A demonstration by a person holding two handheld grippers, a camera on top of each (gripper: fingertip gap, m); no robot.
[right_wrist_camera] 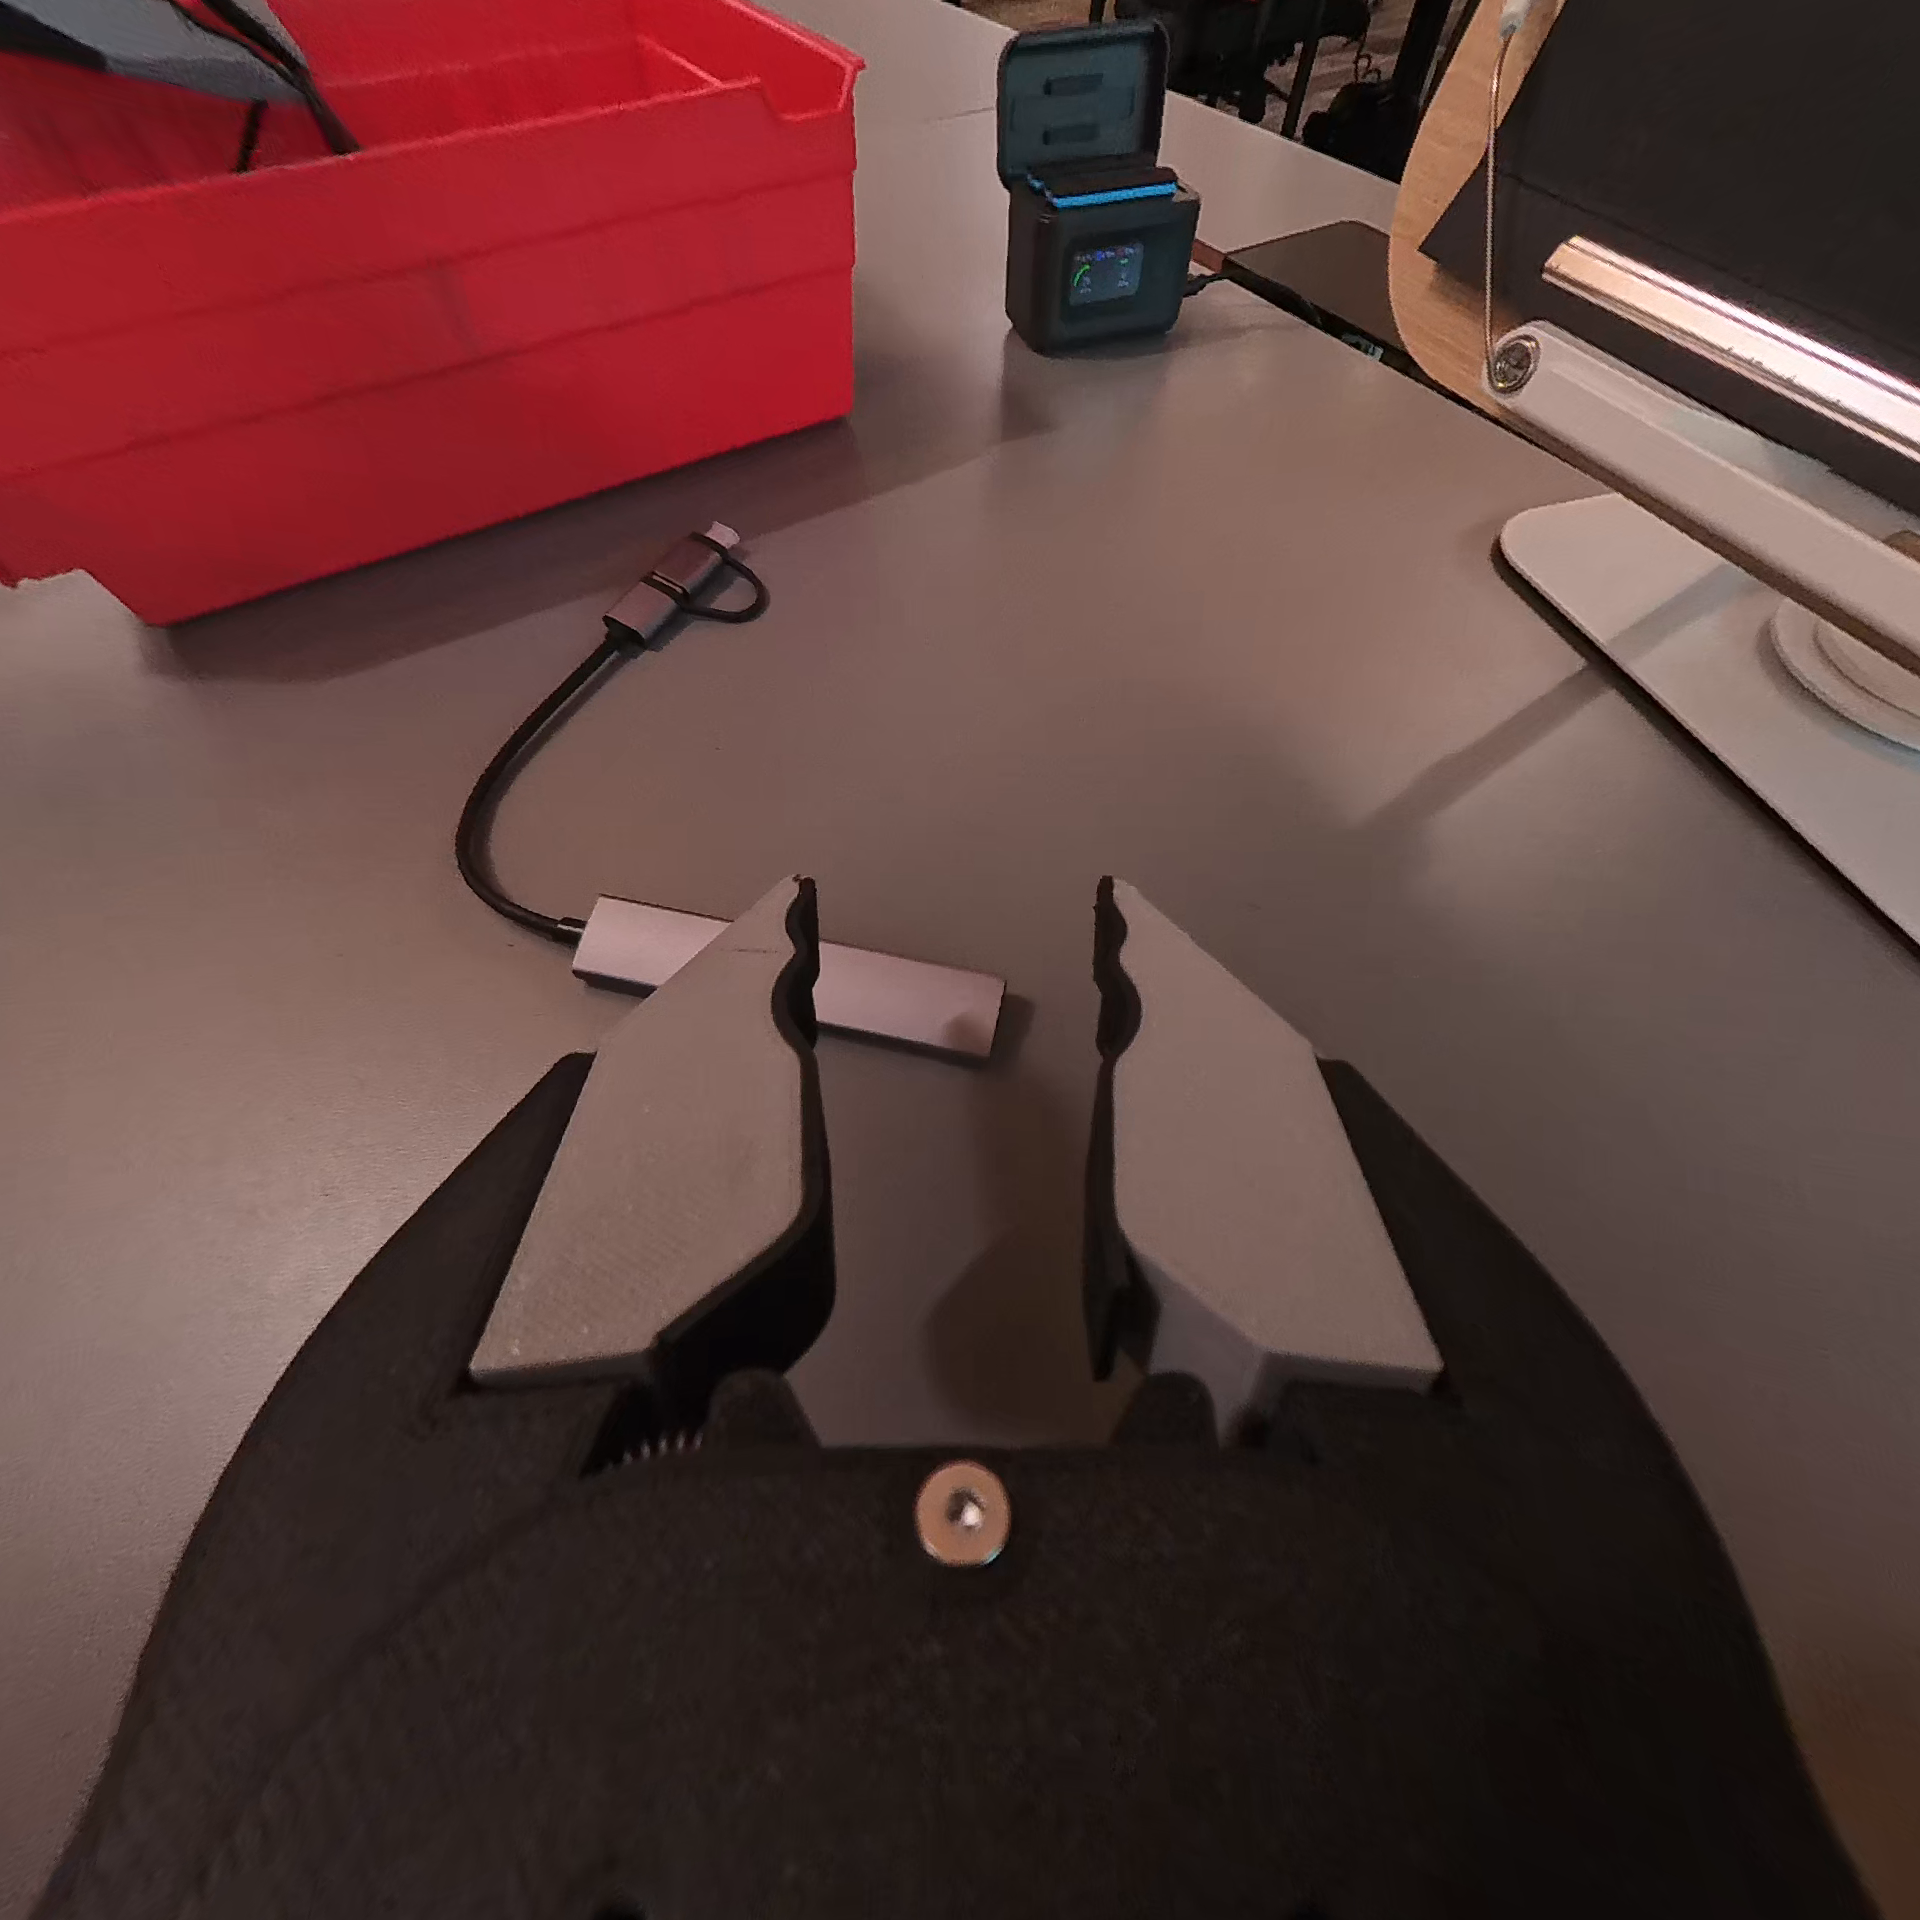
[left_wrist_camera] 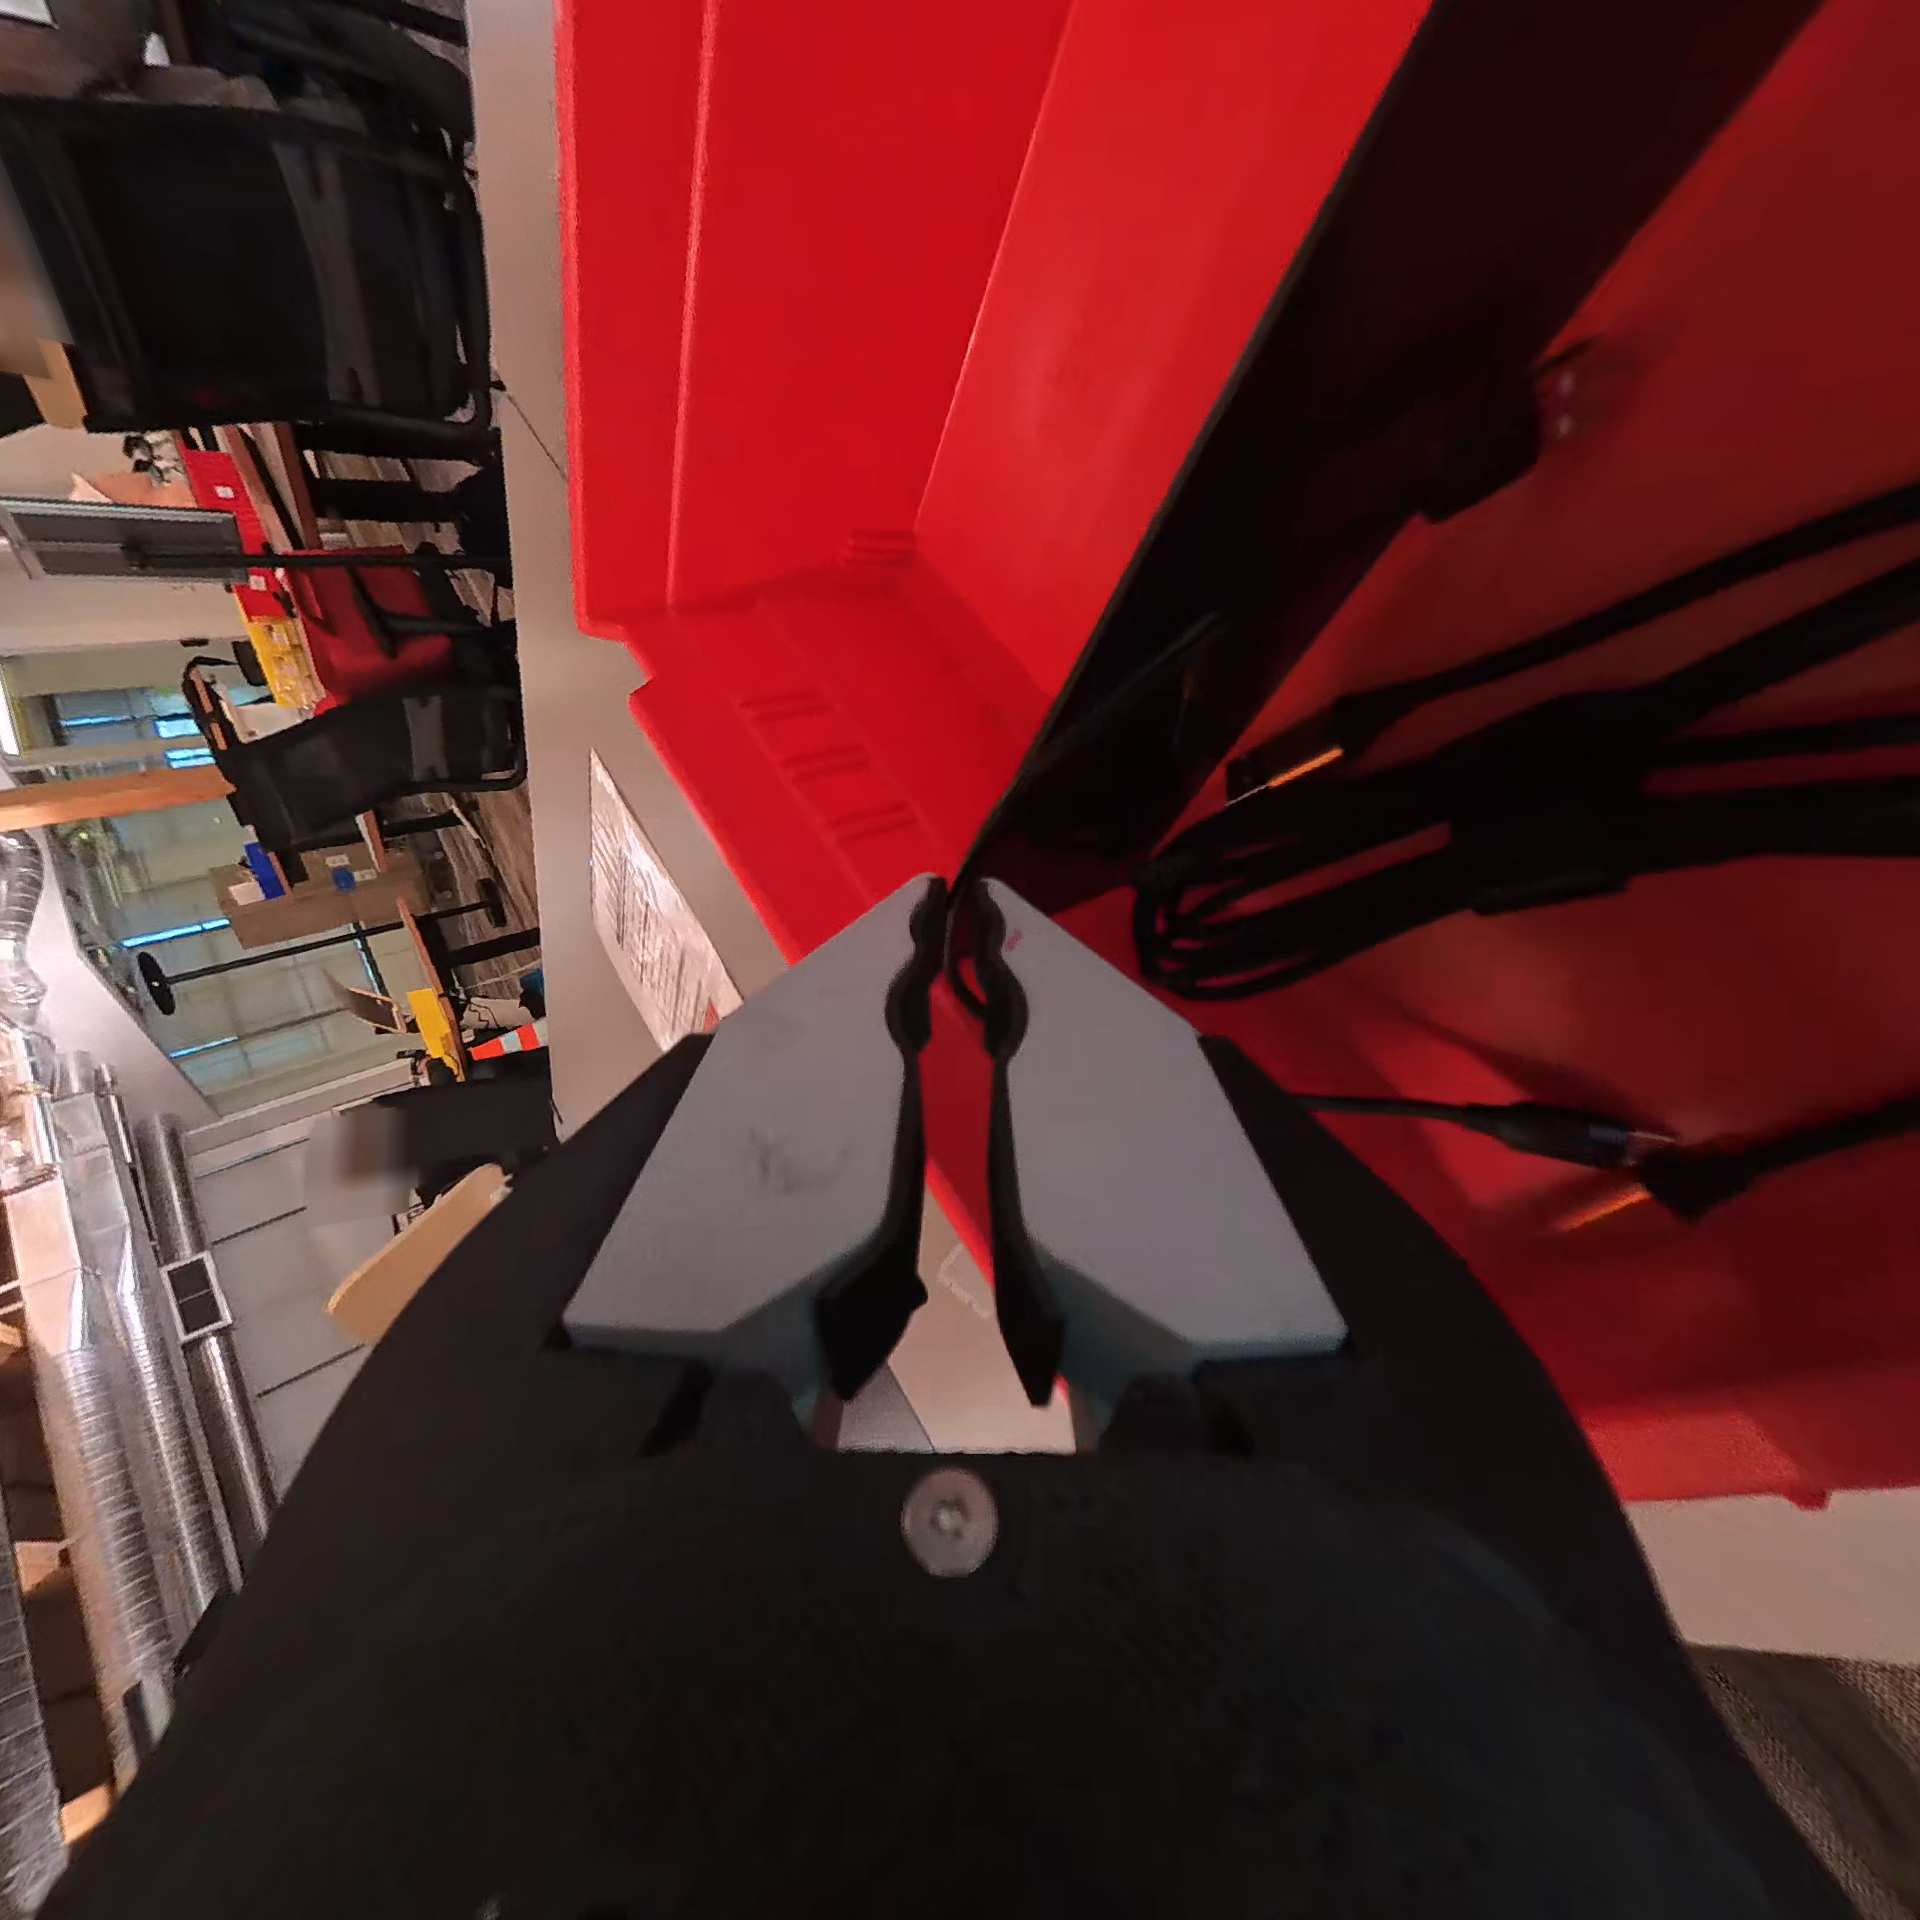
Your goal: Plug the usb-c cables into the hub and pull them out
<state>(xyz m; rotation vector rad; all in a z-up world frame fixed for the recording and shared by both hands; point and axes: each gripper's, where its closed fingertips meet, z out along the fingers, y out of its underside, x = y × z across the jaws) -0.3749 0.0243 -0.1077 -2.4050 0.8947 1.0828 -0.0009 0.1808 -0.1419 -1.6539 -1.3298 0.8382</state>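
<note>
My left gripper [left_wrist_camera: 958,894] is over the red bin [left_wrist_camera: 810,312], with its tips shut on a thin black cable [left_wrist_camera: 964,977] that loops between the pads. More black cables [left_wrist_camera: 1455,831] lie bundled in the bin. The right wrist view shows that gripper's finger [right_wrist_camera: 156,52] at the top left, with black cable [right_wrist_camera: 312,104] hanging from it into the bin [right_wrist_camera: 416,343]. My right gripper [right_wrist_camera: 956,894] is open and empty, low over the grey table [right_wrist_camera: 1143,623]. The grey hub [right_wrist_camera: 904,997] lies flat just past its left finger. The hub's own short black lead [right_wrist_camera: 499,769] ends in a grey plug [right_wrist_camera: 675,587].
A dark charging case [right_wrist_camera: 1101,249] with a small lit screen stands behind the hub. A monitor on a silver stand [right_wrist_camera: 1662,603] fills the right side. A sheet of paper [left_wrist_camera: 644,914] lies beside the bin. Chairs and desks stand beyond the table. Tip to tip, the grippers are about 40 cm apart. To the grey hub [right_wrist_camera: 904,997]: right tips about 4 cm, left tips about 40 cm.
</note>
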